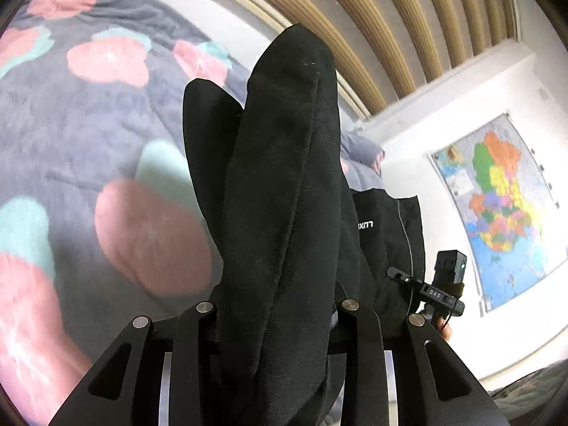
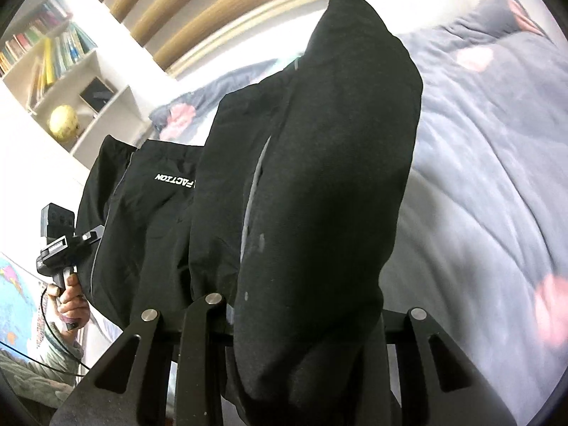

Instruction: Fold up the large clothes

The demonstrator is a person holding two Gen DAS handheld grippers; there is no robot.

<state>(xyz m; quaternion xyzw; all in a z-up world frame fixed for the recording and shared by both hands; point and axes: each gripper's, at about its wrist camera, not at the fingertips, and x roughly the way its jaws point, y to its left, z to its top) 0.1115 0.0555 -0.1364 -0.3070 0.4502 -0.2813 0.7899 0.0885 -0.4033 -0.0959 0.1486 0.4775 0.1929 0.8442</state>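
Note:
A large black garment point(image 1: 280, 191) with white lettering and a grey piping line hangs lifted between both grippers above the bed. My left gripper point(image 1: 275, 323) is shut on one bunched edge of it; thick black folds cover the fingertips. My right gripper point(image 2: 301, 323) is shut on the other edge of the garment point(image 2: 319, 163), and its fingertips are hidden by cloth too. The right gripper shows in the left wrist view point(image 1: 443, 284), the left gripper in the right wrist view point(image 2: 60, 245), each beside the hanging cloth.
The bed's grey duvet point(image 1: 88, 124) with pink and teal flowers lies below, also in the right wrist view point(image 2: 497, 142). A wooden slatted headboard point(image 1: 372, 17), a wall map point(image 1: 497, 209) and a bookshelf with a globe point(image 2: 64, 120) stand around.

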